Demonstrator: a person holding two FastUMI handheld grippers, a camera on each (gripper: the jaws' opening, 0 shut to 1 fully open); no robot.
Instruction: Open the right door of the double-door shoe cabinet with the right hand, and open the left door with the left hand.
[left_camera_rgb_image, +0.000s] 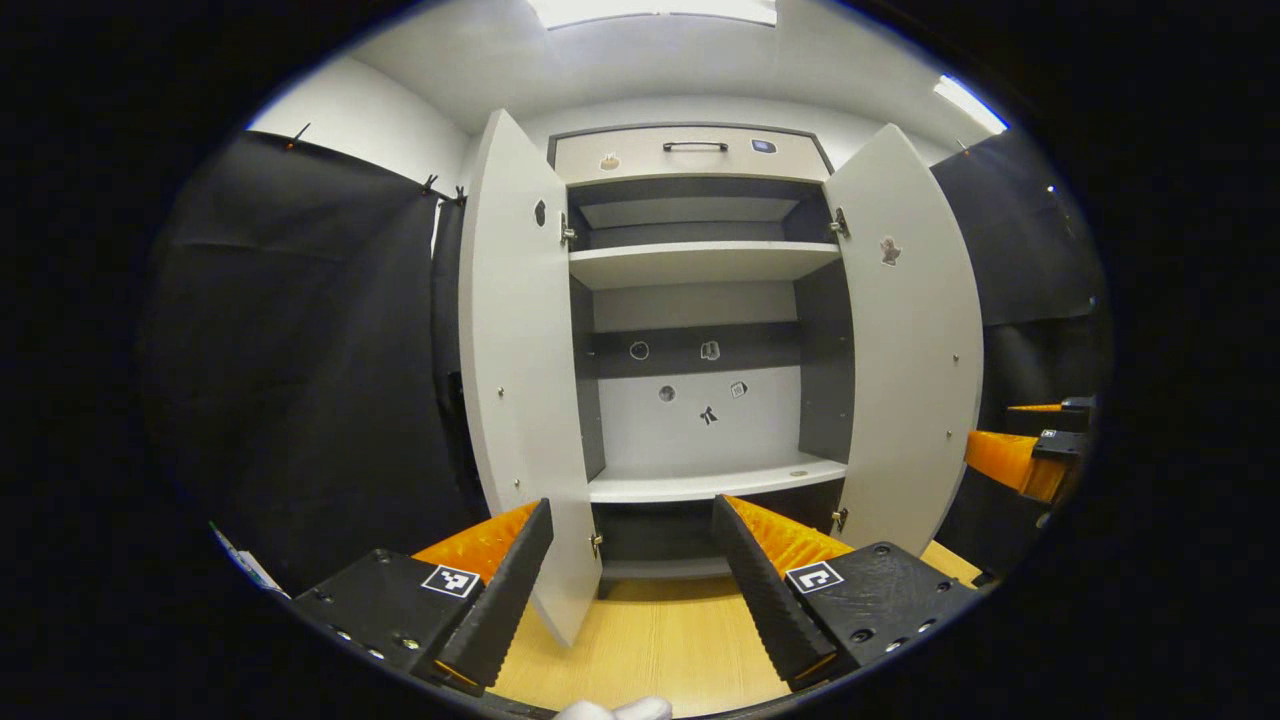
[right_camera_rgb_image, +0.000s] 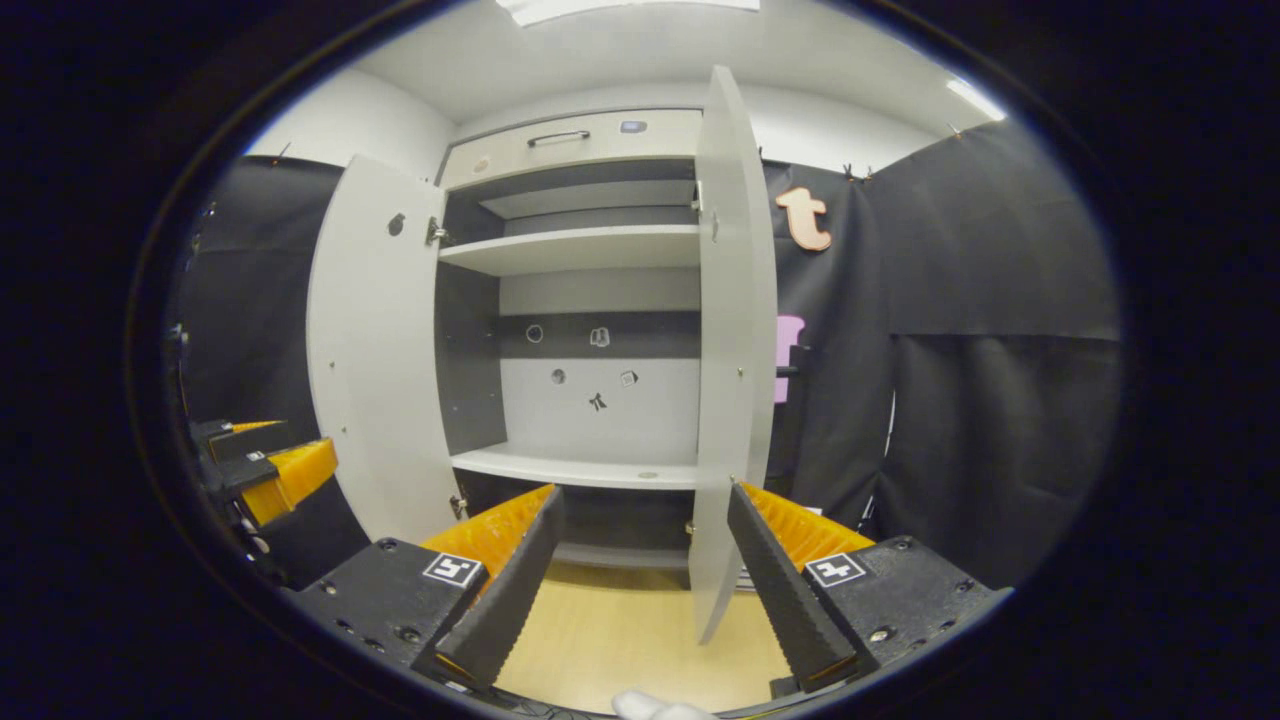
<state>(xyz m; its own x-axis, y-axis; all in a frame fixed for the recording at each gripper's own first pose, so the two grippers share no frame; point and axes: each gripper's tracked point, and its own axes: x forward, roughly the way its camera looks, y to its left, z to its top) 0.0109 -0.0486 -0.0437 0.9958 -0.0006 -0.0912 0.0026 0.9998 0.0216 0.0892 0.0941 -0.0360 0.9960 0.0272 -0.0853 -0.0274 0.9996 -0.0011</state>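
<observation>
Doors of the tall pale-grey double-door shoe cabinet (left_camera_rgb_image: 700, 330) both stand swung out. Left hand-held gripper (left_camera_rgb_image: 632, 560), fingers apart, has the left door (left_camera_rgb_image: 520, 400) at eleven o'clock; right hand-held gripper (right_camera_rgb_image: 645, 555), likewise apart, frames the right door (right_camera_rgb_image: 735, 350). Withdraw straight, avoiding door edges. Handles probably face away, unseen.

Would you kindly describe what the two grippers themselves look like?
Each gripper, left and right, has two black wedge-shaped fingers with ribbed faces and orange ribbed backing. Black bases carry screws and small square black-and-white markers.
</observation>
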